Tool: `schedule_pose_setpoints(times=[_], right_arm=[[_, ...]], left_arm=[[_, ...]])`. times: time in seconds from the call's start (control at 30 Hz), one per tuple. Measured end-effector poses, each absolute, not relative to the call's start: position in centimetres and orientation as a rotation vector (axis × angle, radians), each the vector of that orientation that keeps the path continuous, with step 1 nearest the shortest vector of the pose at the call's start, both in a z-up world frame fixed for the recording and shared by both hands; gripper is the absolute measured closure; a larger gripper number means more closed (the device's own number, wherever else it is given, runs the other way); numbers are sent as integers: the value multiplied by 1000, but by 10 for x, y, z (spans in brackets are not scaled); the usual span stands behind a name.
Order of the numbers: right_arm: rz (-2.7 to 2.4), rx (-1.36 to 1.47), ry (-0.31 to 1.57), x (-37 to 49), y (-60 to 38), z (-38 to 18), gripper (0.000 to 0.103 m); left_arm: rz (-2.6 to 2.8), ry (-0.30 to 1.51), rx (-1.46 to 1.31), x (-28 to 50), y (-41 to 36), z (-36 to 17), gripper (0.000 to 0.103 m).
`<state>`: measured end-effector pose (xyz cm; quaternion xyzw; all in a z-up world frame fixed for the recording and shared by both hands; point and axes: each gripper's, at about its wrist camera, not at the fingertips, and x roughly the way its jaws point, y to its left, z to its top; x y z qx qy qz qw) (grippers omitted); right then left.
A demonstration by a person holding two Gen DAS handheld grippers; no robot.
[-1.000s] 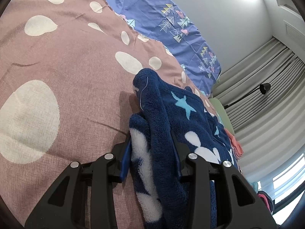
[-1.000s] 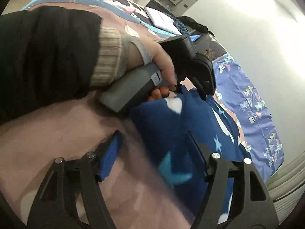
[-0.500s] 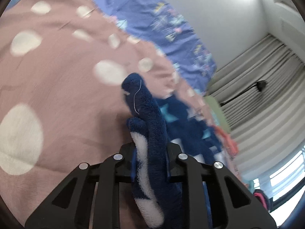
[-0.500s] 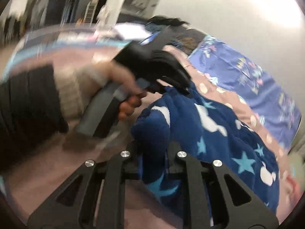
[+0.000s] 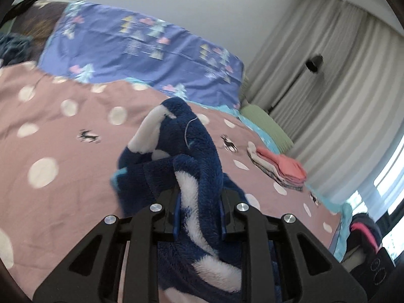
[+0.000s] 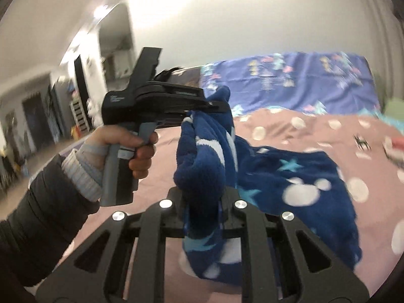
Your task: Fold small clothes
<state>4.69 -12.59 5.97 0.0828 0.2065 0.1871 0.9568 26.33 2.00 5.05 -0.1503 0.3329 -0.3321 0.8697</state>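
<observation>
My left gripper point(image 5: 199, 214) is pinched tight on the blue fleece point(image 5: 199, 151). My right gripper point(image 6: 202, 217) pinches the fleece too, just beside it.

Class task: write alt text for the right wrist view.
The right gripper is clamped on a bunched edge of a navy fleece garment, lifting it off a pink dotted bedspread. A hand holds the left gripper, gripping the same garment.

I see bed point(image 5: 63, 176) under pink dotted cover. Purple patterned sheet point(image 5: 141, 50) across far end. Stack of folded clothes point(image 5: 280, 166) near right edge. Navy fleece garment point(image 6: 303, 184) partly resting on cover.
</observation>
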Motion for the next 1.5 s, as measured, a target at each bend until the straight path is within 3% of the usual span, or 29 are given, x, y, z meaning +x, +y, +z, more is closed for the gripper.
schedule_pose_setpoints(times=[0.37, 0.6, 0.97, 1.13, 1.2, 1.33, 1.5], right_arm=[[259, 551, 527, 50, -271, 7, 88], [238, 736, 653, 47, -318, -50, 88], [299, 798, 658, 36, -322, -60, 87], [334, 803, 660, 37, -321, -58, 87], [335, 772, 665, 35, -319, -55, 86], [231, 727, 648, 22, -333, -41, 74], [191, 573, 544, 11, -334, -3, 75]], left_arm=[[-739, 901, -86, 291, -169, 16, 77], [-764, 998, -11, 292, -226, -18, 69], [-750, 781, 132, 239, -167, 52, 62], [-732, 861, 209, 225, -131, 15, 62], [-716, 842, 259, 219, -136, 0, 61], [-702, 804, 360, 209, -159, -16, 58], [-697, 794, 436, 211, -181, -23, 57]])
